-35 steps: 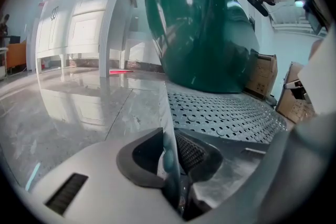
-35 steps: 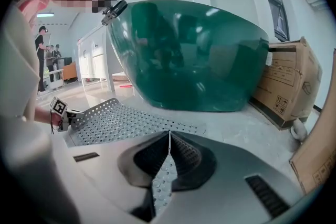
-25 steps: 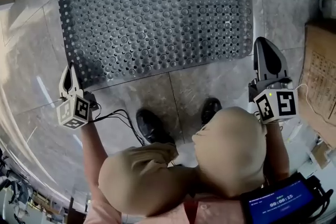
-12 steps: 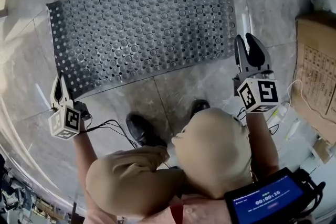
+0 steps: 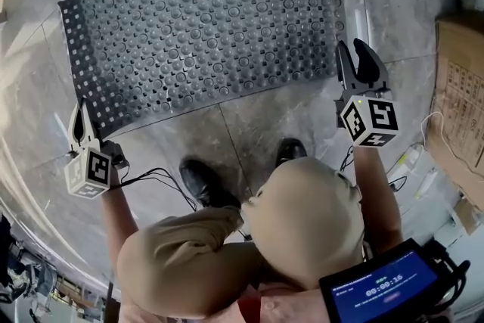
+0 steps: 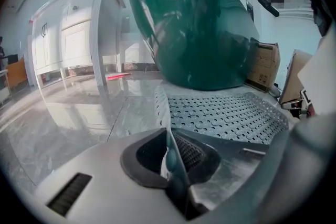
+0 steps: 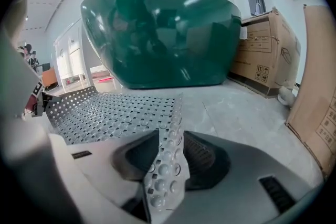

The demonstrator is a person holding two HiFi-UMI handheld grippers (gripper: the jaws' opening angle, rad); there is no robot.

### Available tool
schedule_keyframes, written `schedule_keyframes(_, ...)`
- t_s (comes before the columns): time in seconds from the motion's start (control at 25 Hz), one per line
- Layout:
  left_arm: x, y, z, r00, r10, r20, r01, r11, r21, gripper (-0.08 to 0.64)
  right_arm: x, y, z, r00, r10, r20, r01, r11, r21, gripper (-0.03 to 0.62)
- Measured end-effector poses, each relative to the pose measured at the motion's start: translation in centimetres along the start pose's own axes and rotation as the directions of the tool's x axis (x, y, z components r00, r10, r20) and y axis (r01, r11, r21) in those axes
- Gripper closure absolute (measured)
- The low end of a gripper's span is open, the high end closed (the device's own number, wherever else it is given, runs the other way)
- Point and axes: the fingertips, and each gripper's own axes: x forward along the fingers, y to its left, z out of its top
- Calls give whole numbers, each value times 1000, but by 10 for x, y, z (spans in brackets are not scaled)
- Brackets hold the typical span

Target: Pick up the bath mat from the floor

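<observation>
The grey perforated bath mat (image 5: 204,26) is spread on the tiled floor in front of the person. My left gripper (image 5: 79,121) is at the mat's near left corner, and in the left gripper view my left gripper (image 6: 170,157) is shut on the mat's (image 6: 226,115) thin edge. My right gripper (image 5: 357,57) is at the near right corner. Its jaws have just been opening. In the right gripper view my right gripper (image 7: 169,159) stands wide, with a studded strip of mat (image 7: 165,165) loose between the pads.
A large green tub (image 7: 157,34) stands beyond the mat, also in the left gripper view as the tub (image 6: 194,23). Cardboard boxes (image 5: 461,102) line the right side. The person's shoes (image 5: 204,185) and cables (image 5: 151,178) are near the mat's front edge. White cabinets (image 6: 79,39) are far left.
The right gripper has sunk toward the floor and its jaws have gone from shut to wide open. The left gripper stays shut on its corner.
</observation>
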Motion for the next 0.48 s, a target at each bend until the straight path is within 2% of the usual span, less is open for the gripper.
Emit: schedule_keyframes(0.48, -6, 1, 6, 1000, 5, 18, -5, 1000, 5, 523, 17, -12, -22, 998, -18, -54, 19, 1000, 14, 456)
